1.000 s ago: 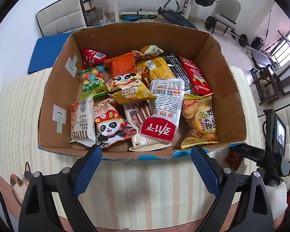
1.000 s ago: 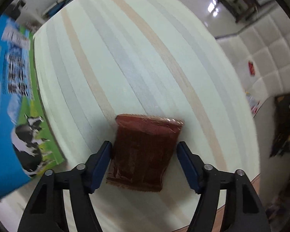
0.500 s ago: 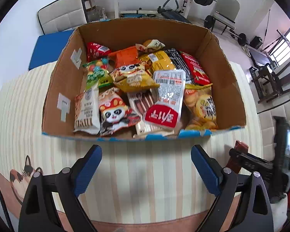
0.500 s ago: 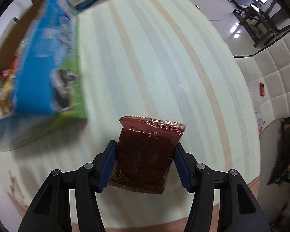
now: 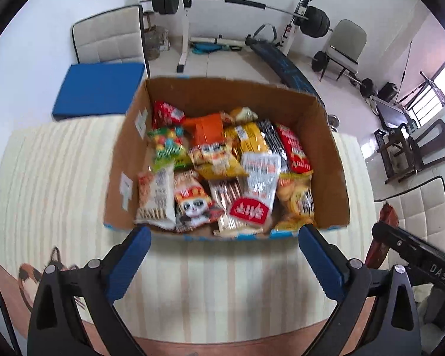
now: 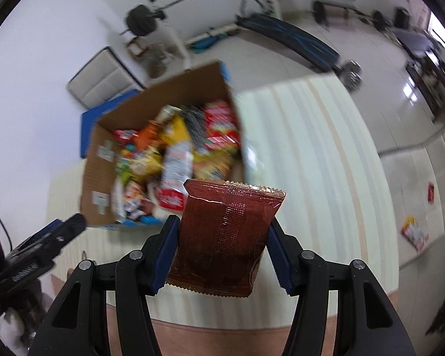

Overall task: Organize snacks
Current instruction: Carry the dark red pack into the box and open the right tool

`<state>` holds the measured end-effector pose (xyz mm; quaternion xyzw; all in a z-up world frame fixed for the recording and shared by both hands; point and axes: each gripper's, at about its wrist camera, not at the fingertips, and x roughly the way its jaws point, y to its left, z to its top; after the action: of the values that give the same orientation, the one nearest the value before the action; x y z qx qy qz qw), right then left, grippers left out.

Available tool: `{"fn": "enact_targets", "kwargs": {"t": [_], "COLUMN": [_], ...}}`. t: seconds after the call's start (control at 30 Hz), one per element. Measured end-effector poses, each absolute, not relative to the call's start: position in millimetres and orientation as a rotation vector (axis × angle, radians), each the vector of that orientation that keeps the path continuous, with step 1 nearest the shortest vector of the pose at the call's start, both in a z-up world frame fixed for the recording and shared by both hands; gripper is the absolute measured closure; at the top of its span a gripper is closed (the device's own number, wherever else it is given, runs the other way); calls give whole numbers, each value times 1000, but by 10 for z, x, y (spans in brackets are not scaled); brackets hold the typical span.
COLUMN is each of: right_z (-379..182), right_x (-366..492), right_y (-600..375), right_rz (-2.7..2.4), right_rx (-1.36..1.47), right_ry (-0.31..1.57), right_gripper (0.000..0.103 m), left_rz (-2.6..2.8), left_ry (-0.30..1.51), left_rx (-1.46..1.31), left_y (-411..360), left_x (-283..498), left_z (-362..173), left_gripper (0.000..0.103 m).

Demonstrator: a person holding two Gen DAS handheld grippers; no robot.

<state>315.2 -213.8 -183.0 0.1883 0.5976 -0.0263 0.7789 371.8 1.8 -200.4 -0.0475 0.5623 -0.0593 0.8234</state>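
An open cardboard box [image 5: 332,160] full of several snack packets stands on the striped table. My left gripper [image 5: 221,262] is open and empty, just in front of the box's near wall. My right gripper [image 6: 222,246] is shut on a dark brown snack packet [image 6: 225,234] and holds it lifted above the table, to the right of the box [image 6: 101,136]. The packet also shows at the right edge of the left wrist view [image 5: 385,219], with the right gripper's black body below it.
The striped tablecloth [image 5: 56,178] has a cat print near its front left edge. Chairs, a blue mat [image 5: 98,89] and a barbell rack [image 5: 222,0] stand behind the table. Cushioned chairs stand to the right. A packet lies on the floor [image 6: 413,234].
My right gripper closed on the brown packet, lifted it off the table and swung towards the box. My left gripper drew back from the box.
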Motion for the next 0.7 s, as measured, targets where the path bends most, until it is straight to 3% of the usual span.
{"fn": "enact_targets", "kwargs": {"t": [0.17,0.7], "right_z": [-1829,-2727], "right_x": [3560,4250], "right_y": [-1948,-1624], "right_rz": [-1,16], "right_rx": [348,278], "right_ry": [1294,1446], "right_gripper": [43,42], "left_rz": [-106,-55], "left_ry": [1196,1312], "left_rx": [-55,-29], "left_y": [111,334], "left_x": [3947,4323], "left_z": [-2060,-2697], "left_gripper": [1,1]}}
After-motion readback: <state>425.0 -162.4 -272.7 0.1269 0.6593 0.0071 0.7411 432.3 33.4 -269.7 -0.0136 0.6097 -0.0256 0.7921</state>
